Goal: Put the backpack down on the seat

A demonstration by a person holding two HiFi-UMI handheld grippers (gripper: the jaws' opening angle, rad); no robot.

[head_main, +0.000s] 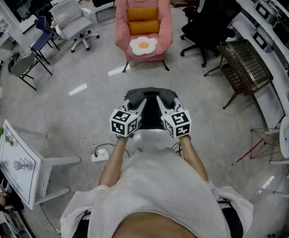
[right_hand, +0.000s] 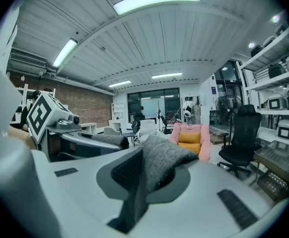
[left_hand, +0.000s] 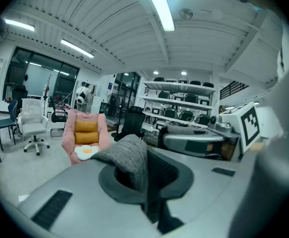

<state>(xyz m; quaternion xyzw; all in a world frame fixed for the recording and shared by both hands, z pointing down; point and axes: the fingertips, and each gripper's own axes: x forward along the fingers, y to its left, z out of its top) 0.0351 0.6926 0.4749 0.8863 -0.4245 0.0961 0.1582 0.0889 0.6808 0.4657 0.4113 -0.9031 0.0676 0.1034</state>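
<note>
Head view: backpack fabric pinched in left gripper, right gripper.

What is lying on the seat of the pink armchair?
A white cushion with a yellow centre lies on the seat of the pink armchair. Two orange cushions lean on the backrest behind it. The seat under the white cushion is covered.

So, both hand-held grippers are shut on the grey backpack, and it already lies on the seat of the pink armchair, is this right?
Not quite. The head view shows the backpack not yet on the pink armchair: it hangs over the floor, short of it. The left hand-held gripper and the right hand-held gripper are indeed shut on it.
</note>
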